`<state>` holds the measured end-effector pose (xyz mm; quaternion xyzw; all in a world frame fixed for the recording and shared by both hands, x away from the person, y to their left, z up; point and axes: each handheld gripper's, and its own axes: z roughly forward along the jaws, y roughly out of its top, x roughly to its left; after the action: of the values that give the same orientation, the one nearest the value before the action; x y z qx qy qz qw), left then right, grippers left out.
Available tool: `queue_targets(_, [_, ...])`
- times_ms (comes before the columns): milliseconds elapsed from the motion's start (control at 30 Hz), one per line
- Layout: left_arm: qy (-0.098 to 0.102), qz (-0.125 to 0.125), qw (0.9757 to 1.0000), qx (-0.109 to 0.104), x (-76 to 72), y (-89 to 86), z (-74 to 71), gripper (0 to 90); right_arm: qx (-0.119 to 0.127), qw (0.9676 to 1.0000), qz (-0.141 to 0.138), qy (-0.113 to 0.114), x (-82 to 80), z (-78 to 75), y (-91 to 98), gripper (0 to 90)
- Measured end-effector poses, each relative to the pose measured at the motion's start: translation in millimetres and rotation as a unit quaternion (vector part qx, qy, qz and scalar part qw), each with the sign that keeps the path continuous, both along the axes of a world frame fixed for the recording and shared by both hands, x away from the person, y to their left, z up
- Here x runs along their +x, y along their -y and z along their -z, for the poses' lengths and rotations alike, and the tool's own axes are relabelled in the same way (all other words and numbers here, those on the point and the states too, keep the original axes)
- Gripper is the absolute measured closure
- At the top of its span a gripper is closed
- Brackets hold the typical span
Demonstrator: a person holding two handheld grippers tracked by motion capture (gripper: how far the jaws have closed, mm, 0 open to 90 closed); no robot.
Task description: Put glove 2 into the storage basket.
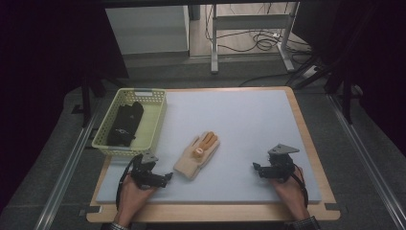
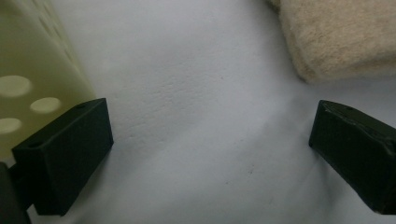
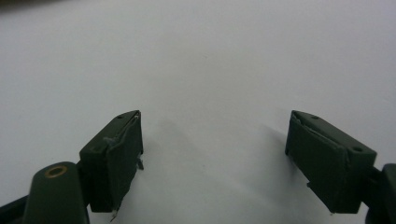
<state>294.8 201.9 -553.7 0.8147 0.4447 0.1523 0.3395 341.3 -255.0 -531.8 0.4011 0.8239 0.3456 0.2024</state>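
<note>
A cream knitted glove point(image 1: 197, 154) with orange fingertips lies flat on the pale grey mat point(image 1: 239, 120), near the front left. My left gripper point(image 1: 165, 178) sits low on the mat just left of the glove's cuff, pointing right. In the left gripper view it point(image 2: 210, 154) is open over bare mat, with the glove's cuff point(image 2: 341, 37) ahead to the right and apart from the jaws. My right gripper point(image 1: 257, 168) rests at the front right, pointing left toward the glove from a distance. Its jaws point(image 3: 215, 158) stand open with bare mat between them.
A pale yellow perforated basket point(image 1: 115, 149) stands at the mat's left edge with a dark folded item point(image 1: 125, 123) inside; its wall point(image 2: 28, 79) is close beside my left jaw. The mat lies on a wooden board point(image 1: 306, 139). Table legs and cables stand beyond.
</note>
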Motion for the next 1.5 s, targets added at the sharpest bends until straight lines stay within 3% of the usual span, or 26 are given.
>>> queue_targets(200, [0.001, 0.015, 0.9999, 0.006, -2.7, 2.2, -4.2, 6.2, 0.000, 1.0000, 0.001, 0.001, 0.0, 0.2, 0.0, 18.0])
queue_targets(300, [-0.008, 0.037, 0.9992, -0.011, -4.0, 10.8, -13.3, 4.3, 0.000, 1.0000, 0.001, 0.001, -0.1, 0.3, 0.1, 18.0])
queue_targets(433, [-0.014, 0.058, 0.9981, -0.017, -3.2, 20.4, -27.3, 1.4, 0.000, 1.0000, 0.001, 0.001, -0.1, 0.3, 0.2, 18.0])
queue_targets(600, [-0.018, 0.067, 0.9970, -0.034, 3.4, 32.0, -43.3, 0.1, 0.000, 1.0000, 0.001, 0.001, -0.1, 0.3, 0.3, 18.0])
queue_targets(667, [-0.024, 0.074, 0.9966, -0.025, 15.2, 48.9, -48.2, 0.0, 0.000, 1.0000, 0.001, 0.001, -0.1, 0.3, 0.3, 18.0])
queue_targets(867, [-0.042, 0.079, 0.9959, -0.011, 38.7, 74.4, -44.9, 0.0, 0.001, 1.0000, 0.001, 0.001, -0.1, 0.3, 0.4, 18.0])
queue_targets(1000, [-0.059, 0.079, 0.9951, 0.005, 54.1, 91.5, -36.9, 0.0, 0.001, 1.0000, 0.001, 0.001, 0.0, 0.3, 0.4, 18.0])
queue_targets(1133, [-0.079, 0.075, 0.9934, 0.037, 64.7, 110.0, -25.6, 1.2, 0.001, 1.0000, 0.001, 0.001, -0.1, 0.3, 0.4, 17.9])
queue_targets(1233, [-0.075, 0.066, 0.9928, 0.065, 64.3, 117.9, -25.0, 5.9, 0.001, 1.0000, 0.001, 0.001, -0.1, 0.3, 0.4, 17.9])
queue_targets(1500, [-0.070, 0.074, 0.9933, 0.053, 58.6, 117.7, -32.9, 50.4, 0.000, 1.0000, 0.001, 0.001, -0.1, 0.4, 0.4, 17.9])
